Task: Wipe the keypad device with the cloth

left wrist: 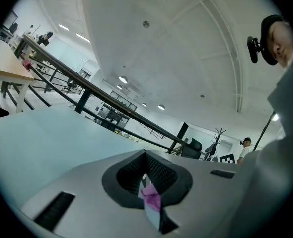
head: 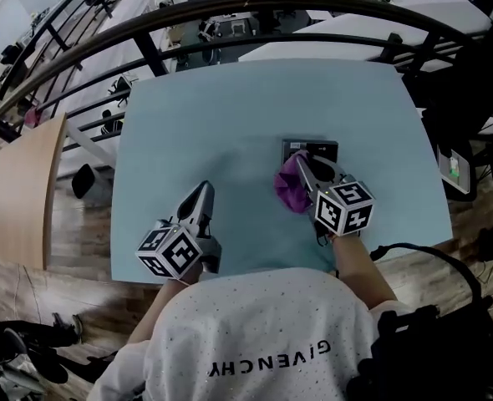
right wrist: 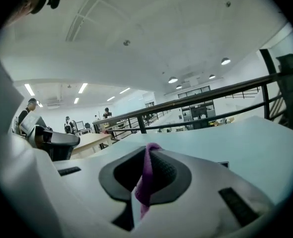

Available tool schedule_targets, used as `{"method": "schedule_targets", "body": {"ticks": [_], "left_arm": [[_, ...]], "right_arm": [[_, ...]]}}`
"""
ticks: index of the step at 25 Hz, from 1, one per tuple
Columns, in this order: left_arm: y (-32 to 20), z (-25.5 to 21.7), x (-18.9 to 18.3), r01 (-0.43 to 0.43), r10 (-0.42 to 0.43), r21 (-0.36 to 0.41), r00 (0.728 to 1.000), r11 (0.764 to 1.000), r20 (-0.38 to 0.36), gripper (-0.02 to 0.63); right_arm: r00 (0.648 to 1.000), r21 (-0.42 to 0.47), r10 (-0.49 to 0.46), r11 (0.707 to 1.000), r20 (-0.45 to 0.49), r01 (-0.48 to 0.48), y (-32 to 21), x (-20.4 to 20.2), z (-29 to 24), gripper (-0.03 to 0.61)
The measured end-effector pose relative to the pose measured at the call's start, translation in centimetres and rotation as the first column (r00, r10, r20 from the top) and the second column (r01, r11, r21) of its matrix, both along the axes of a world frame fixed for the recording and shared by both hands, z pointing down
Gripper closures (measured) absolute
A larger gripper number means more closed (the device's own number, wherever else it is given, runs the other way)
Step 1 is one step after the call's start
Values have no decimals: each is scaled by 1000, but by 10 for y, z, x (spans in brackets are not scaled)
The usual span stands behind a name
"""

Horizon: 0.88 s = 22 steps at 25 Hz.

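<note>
The dark keypad device (head: 310, 149) lies flat on the pale blue table (head: 230, 115), right of centre. A purple cloth (head: 289, 187) is bunched against the device's near left corner. My right gripper (head: 302, 170) is shut on the cloth, and a purple strip (right wrist: 145, 178) is pinched between its jaws. Only a dark corner of the keypad device (right wrist: 223, 164) shows past that gripper (right wrist: 149, 148). My left gripper (head: 205, 190) rests on the table to the left, apart from the cloth, jaws shut with nothing held. Through the slit of the left gripper (left wrist: 145, 155), the purple cloth (left wrist: 151, 198) shows beyond.
A black railing (head: 230, 32) curves behind the table's far edge. A wooden table (head: 25, 186) stands at the left, over a wood floor. A small device (head: 455, 170) sits on a stand at the right. Bare tabletop stretches left and behind the keypad.
</note>
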<state>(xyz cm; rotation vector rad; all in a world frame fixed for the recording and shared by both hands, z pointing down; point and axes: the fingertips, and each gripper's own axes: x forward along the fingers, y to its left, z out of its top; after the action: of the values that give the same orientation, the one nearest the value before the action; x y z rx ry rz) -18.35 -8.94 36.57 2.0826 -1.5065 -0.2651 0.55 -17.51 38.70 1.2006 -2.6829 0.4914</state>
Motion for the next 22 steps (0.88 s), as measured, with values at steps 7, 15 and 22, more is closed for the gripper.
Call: {"method": "schedule_targets", "body": {"ticks": [7, 15, 22], "left_arm": [[-7, 8, -10, 37, -37, -21, 999, 999, -6, 614], [-7, 20, -12, 53, -53, -74, 999, 996, -9, 614], [-4, 29, -15, 68, -69, -99, 998, 993, -5, 614]], "right_arm": [[995, -21, 11, 1000, -100, -13, -25, -8, 29, 560], [995, -127, -19, 992, -94, 6, -44, -20, 52, 560], [992, -145, 10, 989, -122, -28, -53, -14, 64, 560]]}}
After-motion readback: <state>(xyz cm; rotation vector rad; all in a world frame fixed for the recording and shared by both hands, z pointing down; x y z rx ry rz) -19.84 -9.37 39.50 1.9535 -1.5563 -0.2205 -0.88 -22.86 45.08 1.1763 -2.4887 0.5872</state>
